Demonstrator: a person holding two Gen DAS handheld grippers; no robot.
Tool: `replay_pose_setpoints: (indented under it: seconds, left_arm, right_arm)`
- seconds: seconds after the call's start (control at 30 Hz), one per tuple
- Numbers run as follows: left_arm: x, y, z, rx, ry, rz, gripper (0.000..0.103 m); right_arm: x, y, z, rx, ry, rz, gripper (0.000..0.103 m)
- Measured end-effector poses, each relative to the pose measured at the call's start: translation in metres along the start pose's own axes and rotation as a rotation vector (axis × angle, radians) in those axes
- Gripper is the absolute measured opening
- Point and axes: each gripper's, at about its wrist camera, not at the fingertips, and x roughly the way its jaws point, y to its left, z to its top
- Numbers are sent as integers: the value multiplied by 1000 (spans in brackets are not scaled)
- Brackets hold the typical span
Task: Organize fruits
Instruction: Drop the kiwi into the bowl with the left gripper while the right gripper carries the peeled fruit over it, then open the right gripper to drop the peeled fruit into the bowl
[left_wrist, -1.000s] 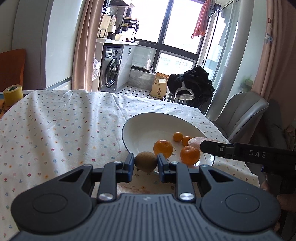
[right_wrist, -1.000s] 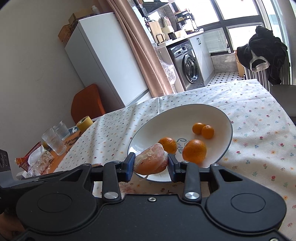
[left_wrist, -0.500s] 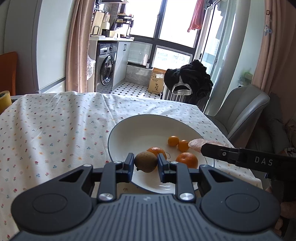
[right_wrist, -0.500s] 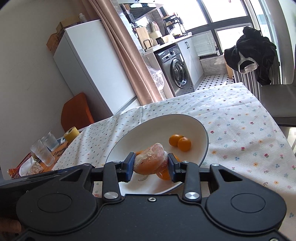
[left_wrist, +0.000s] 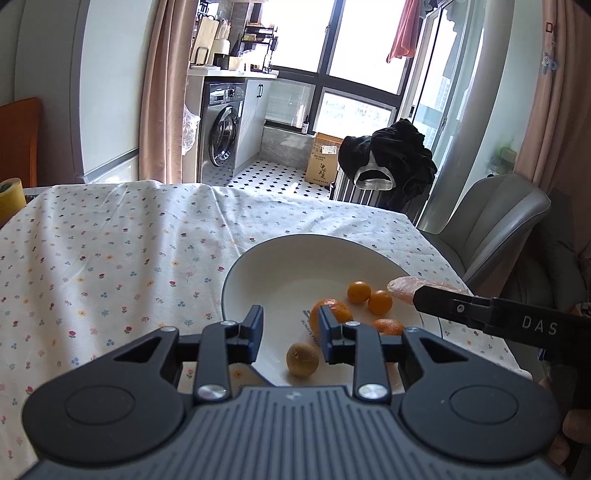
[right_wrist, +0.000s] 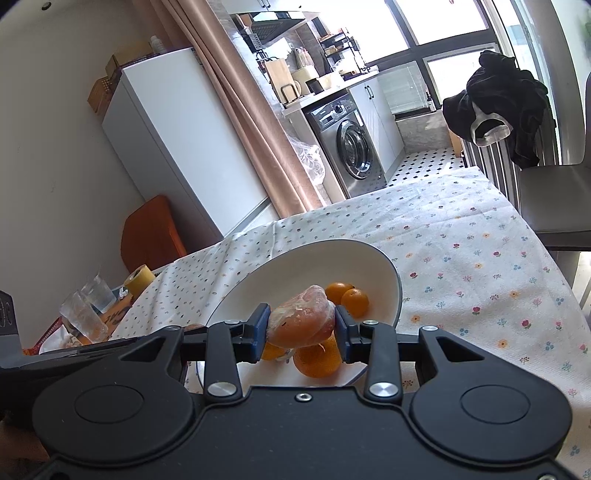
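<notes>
the kiwi (left_wrist: 302, 359) is small, round and dull brown-green, with a dark stem dot facing the camera. it lies on the inside of the white bowl (left_wrist: 258, 266), near the rim at about 6 o'clock, and the left gripper (left_wrist: 290, 334) stands just above it with its jaws parted; they have just been opening and no pad touches the fruit, which sits below the gap.

the right gripper (right_wrist: 301, 331) is clamped on a peeled orange piece in clear wrap (right_wrist: 301, 323), pale and glossy on top, deeper orange underneath (the film wrinkles at the edges). it hangs over the bowl's near side.

inside the bowl, two small round kumquats (left_wrist: 369, 296) sit touching each other at about 2 o'clock from the bowl's middle. two larger mandarins (left_wrist: 330, 314) lie closer in, at about 4 o'clock, partly hidden behind the left gripper's right finger; their skin is bright orange and slightly dimpled.

the bowl rests on a white tablecloth with small flowers (left_wrist: 110, 258), toward its 3 o'clock edge.
</notes>
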Motion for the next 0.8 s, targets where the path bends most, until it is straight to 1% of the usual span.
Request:
replay_pose_setpoints:
  seconds: [0.2, 0.4, 0.5, 0.6, 0.67, 0.7, 0.73, 0.8]
  left_arm:
    - [-10, 17, 3, -29, -13, 19, 29]
    - [-15, 29, 0, -44, 0, 23, 30]
    - [-19, 35, 0, -54, -1, 37, 35]
    - [-25, 38, -2, -59, -9, 46, 42]
    - [-27, 39, -3, -62, -14, 51, 53]
    - [-29, 39, -4, -62, -18, 52, 56]
    - [-30, 39, -5, -62, -22, 52, 59]
    - [-33, 39, -8, -63, -26, 50, 62]
  right_arm:
    - [5, 1, 4, -6, 0, 0, 35]
    - [10, 9, 10, -19, -9, -10, 35]
    - [13, 13, 12, -22, -14, -15, 35]
    - [16, 15, 13, -21, -14, -12, 36]
    - [19, 20, 15, -25, -11, 5, 41]
    - [20, 21, 15, -23, -13, 11, 48]
    - [21, 23, 16, -23, -17, 16, 61]
    - [19, 26, 15, -26, -26, 16, 70]
